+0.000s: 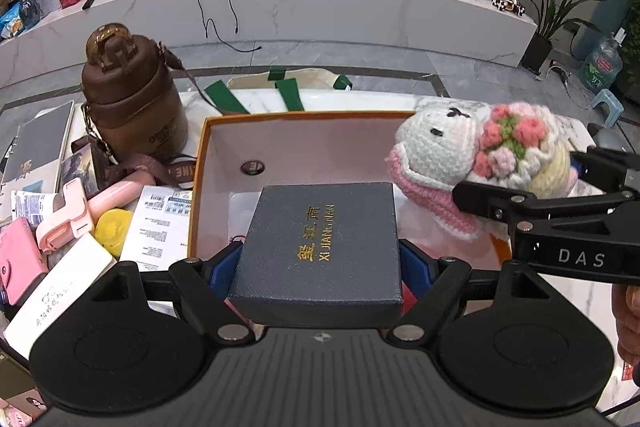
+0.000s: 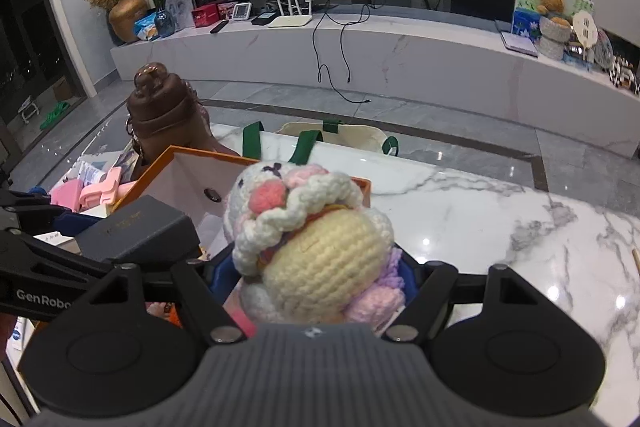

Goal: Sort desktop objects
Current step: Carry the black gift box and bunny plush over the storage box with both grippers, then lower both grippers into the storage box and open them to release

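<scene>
Dark gift box (image 1: pixel 320 247) sits clamped in the left gripper (image 1: pixel 320 263) over the orange box (image 1: pixel 208 163), w/ the crochet doll (image 2: pixel 316 247) squeezed in the right gripper (image 2: pixel 316 283) at its right rim. Brown bottle (image 1: pixel 132 95), pink clip (image 1: pixel 72 211) & papers crowd the left side; green-strapped tote (image 1: pixel 288 87) lies behind.

Grey box (image 1: pixel 320 247), crocheted doll (image 2: pixel 320 247) (both aloft)

Orange box (image 1: pixel 208 131) interior mostly free at far end; gift box (image 1: pixel 320 247) and crochet doll (image 1: pixel 460 155) crowd near and right side. Left of box blocked: brown bottle (image 1: pixel 132 99), pink clutter (image 1: pixel 68 211), papers. Marble tabletop (image 2: pixel 500 227) right of box bare, passable.
</scene>
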Demonstrator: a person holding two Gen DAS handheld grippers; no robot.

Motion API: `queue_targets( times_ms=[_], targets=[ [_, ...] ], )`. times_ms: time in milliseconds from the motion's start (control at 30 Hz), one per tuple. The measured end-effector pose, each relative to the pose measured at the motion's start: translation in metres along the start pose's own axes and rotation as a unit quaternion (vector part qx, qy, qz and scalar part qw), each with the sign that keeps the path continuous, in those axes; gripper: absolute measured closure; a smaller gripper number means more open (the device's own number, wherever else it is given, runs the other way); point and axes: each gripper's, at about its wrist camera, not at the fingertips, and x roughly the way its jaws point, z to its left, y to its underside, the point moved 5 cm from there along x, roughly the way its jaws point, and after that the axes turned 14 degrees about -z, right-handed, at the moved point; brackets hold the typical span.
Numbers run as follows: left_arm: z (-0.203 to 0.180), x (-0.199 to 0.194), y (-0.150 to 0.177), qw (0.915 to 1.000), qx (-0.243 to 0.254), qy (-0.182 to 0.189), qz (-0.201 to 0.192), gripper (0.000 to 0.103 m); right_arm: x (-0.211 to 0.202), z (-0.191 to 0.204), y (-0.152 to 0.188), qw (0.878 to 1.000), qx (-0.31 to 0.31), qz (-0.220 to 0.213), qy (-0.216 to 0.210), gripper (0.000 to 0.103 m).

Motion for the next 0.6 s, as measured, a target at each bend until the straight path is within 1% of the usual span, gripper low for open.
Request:
queue_targets(
  times_ms=[267, 400, 600],
  targets=[
    [0.01, 0.01, 0.01, 0.9997, 0.011, -0.01, 0.02, 0.009, 0.021, 0.02, 0.001, 1.0, -0.024, 0.0, 0.006, 0.027],
    [0.014, 0.016, 0.014, 0.9994, 0.014, -0.013, 0.029, 0.009, 0.033, 0.033, 0.004, 1.0, -0.024, 0.004, -0.005, 0.027],
    [0.007, 0.02, 0.016, 0.9984, 0.044, -0.018, 0.03, 0.009, 0.047, 0.041, 0.014, 0.999, -0.038, 0.015, 0.0, 0.027]
  ],
)
